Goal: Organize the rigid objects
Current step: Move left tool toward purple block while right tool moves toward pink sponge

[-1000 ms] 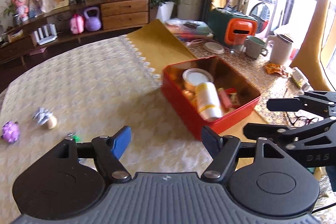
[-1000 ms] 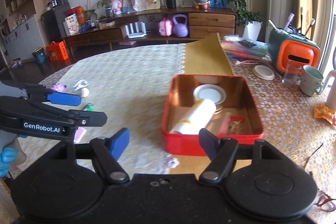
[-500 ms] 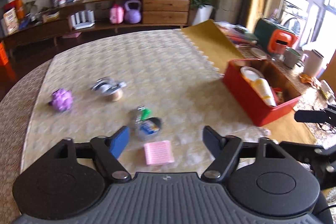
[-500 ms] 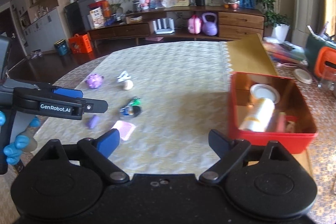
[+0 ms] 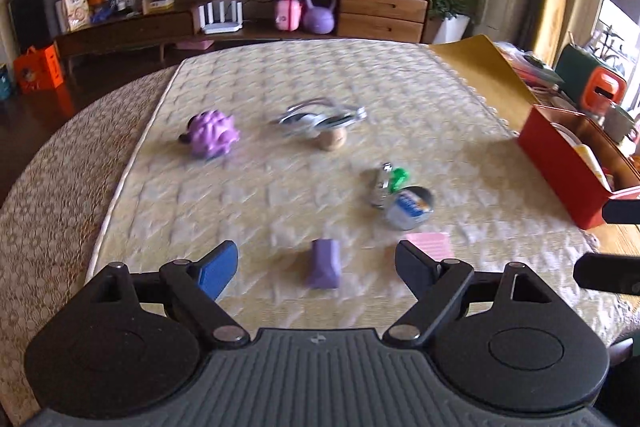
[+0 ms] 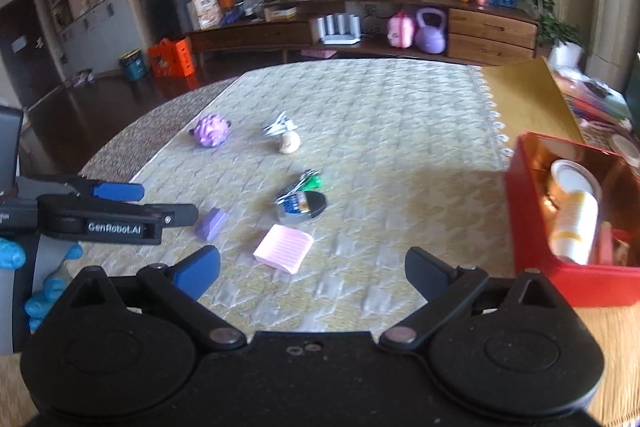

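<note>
Purple block [image 5: 325, 263] sits ahead of my left gripper [image 5: 316, 265]; both grippers' fingers apart, empty, just opened. I'd straddle it squarely before closing.

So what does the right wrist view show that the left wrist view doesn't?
Only the right wrist view shows inside the red box, with the white bottle lying in it, plus the left tongs and a blue-gloved hand. Only the left wrist view has the small purple block centred between its own open tongs. Both show the spiky purple toy, the pink pad and the round tin.
</note>
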Demonstrator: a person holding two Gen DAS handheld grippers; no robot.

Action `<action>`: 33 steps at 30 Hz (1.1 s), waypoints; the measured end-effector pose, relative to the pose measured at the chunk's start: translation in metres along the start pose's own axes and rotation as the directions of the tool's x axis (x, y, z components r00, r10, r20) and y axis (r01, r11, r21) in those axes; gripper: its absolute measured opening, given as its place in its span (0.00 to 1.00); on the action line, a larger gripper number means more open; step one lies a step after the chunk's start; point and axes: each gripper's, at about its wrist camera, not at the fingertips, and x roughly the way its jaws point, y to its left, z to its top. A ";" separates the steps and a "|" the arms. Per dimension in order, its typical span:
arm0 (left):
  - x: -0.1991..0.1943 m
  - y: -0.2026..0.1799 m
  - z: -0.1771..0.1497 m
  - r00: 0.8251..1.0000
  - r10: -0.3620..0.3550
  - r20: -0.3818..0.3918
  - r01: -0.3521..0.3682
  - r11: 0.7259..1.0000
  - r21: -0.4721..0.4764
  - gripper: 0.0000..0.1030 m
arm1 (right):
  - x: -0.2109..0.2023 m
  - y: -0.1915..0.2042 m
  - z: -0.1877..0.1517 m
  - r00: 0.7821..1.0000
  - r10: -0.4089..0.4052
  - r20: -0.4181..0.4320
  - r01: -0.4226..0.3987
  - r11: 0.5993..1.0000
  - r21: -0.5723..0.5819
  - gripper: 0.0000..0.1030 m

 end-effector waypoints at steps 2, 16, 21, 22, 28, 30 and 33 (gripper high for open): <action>0.007 0.007 -0.004 1.000 -0.007 -0.010 0.007 1.000 -0.014 0.83 | 0.009 0.007 -0.002 1.000 0.003 -0.010 -0.004 0.998 -0.059 0.96; 0.041 0.008 -0.018 1.000 0.017 -0.022 -0.017 1.000 0.003 0.83 | 0.072 0.015 0.003 0.990 0.060 -0.129 -0.086 0.974 -0.207 0.90; 0.050 0.005 -0.019 1.000 0.018 -0.022 -0.018 1.000 0.007 0.83 | 0.090 0.020 0.005 0.984 0.076 -0.164 -0.121 0.951 -0.284 0.83; 0.051 0.004 -0.018 1.000 0.021 -0.018 -0.021 1.000 0.011 0.83 | 0.094 0.021 0.005 0.982 0.080 -0.171 -0.129 0.945 -0.299 0.81; 0.056 -0.002 -0.020 1.000 0.017 -0.001 -0.017 0.999 0.044 0.83 | 0.108 0.021 0.006 0.975 0.099 -0.196 -0.165 0.920 -0.355 0.73; 0.058 -0.004 -0.022 1.000 0.009 -0.003 -0.009 0.999 0.050 0.83 | 0.111 0.020 0.006 0.974 0.102 -0.200 -0.171 0.914 -0.367 0.72; 0.058 -0.006 -0.024 1.000 0.007 0.006 -0.008 0.999 0.054 0.83 | 0.117 0.018 0.008 0.974 0.101 -0.204 -0.174 0.908 -0.381 0.71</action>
